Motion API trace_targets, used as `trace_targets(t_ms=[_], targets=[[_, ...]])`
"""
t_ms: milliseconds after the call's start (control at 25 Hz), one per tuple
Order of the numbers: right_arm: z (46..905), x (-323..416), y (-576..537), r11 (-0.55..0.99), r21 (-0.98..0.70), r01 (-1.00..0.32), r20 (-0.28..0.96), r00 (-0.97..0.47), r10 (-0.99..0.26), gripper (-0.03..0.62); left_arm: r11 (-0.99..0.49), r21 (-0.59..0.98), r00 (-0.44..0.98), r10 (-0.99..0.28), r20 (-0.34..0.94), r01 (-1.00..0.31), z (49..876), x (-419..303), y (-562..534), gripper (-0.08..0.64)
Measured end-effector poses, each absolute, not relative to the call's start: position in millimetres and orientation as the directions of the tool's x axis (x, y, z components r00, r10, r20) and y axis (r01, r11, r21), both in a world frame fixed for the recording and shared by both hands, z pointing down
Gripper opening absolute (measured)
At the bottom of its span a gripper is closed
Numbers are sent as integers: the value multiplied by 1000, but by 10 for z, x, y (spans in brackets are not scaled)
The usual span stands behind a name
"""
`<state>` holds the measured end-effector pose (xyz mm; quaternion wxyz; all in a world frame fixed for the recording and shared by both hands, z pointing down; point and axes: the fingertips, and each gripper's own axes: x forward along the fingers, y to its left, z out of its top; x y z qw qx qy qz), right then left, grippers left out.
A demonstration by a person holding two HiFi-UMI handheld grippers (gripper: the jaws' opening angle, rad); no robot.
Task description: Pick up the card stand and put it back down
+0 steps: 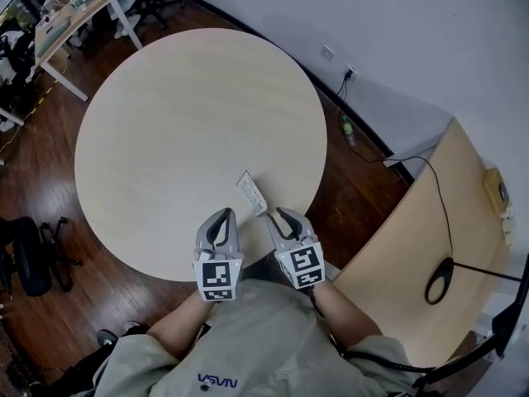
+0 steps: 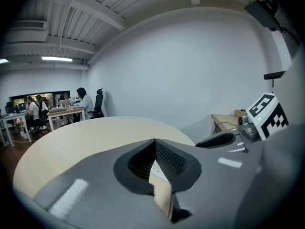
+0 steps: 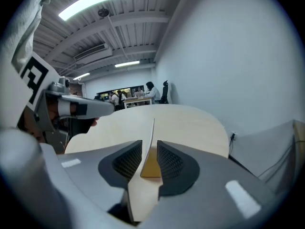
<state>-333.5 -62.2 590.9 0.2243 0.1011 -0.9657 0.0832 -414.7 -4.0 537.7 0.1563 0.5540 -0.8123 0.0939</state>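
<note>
A small white card stand (image 1: 251, 193) sits upright on the round pale wood table (image 1: 182, 122), close to its near edge. My right gripper (image 1: 279, 215) is at the stand's near end. In the right gripper view the stand (image 3: 152, 135) shows edge-on between the jaws of the right gripper (image 3: 149, 148), which are open: a gap shows beside the card, and it rests on the table (image 3: 190, 123). My left gripper (image 1: 221, 217) hovers just left of the stand. Its jaws meet at the tips (image 2: 154, 141), shut, holding nothing.
A curved wooden side desk (image 1: 430, 246) with a black cable and a black ring-shaped object (image 1: 442, 281) stands to the right. A black office chair (image 1: 25, 255) is at the left on the dark floor. Far desks (image 1: 70, 11) with seated people lie beyond.
</note>
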Motion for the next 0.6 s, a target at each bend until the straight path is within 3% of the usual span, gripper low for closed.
trace_targets(t_ms=[160,280,600], targets=[[5697,-3181,-811,946,-95,-310,416,-876,-245,66,311,45,-281,-903,325,-949,5255,-3911,-239,8],[5347,-3075,-910,923,-83,-376,374,-870,-321,0,264,55,-240,-931,276,-963,4986,-3741,-303,8],[4226,-2089,-1035,844,-68,-532,217,-834,-508,0,115,83,-98,-978,181,-990,4223,-3094,-594,8]])
